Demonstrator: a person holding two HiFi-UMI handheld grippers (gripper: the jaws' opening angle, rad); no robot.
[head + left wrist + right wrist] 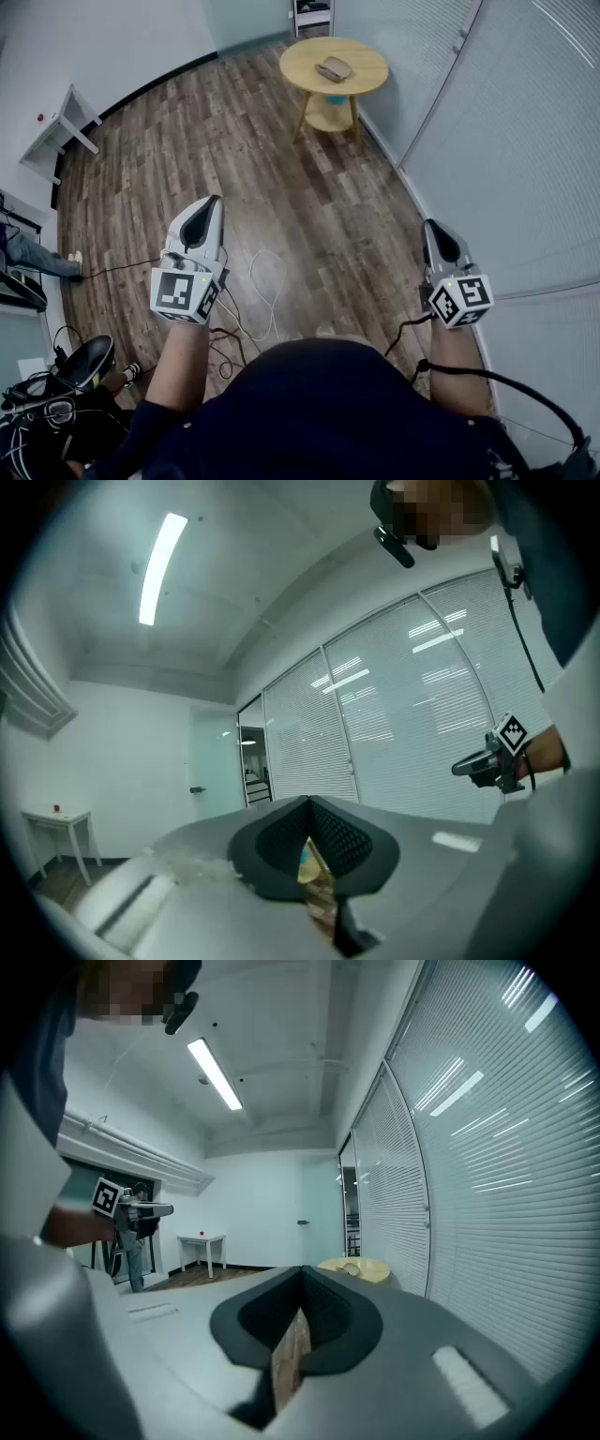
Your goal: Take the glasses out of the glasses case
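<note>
Holding the left tongs (212,202) and the right tongs (430,226) clenched on nothing, low in the head view over the wooden floor (281,178). Spotting the glasses case (333,68) on the round counter (364,82) at upper centre, well apart from both, apparently closed, though too small to be sure. Lies up-frame, between the two, long axis roughly across the frame and slightly tipped. Seems about equally far from either hand. Calls for closing that gap straight ahead before any reach.
</note>
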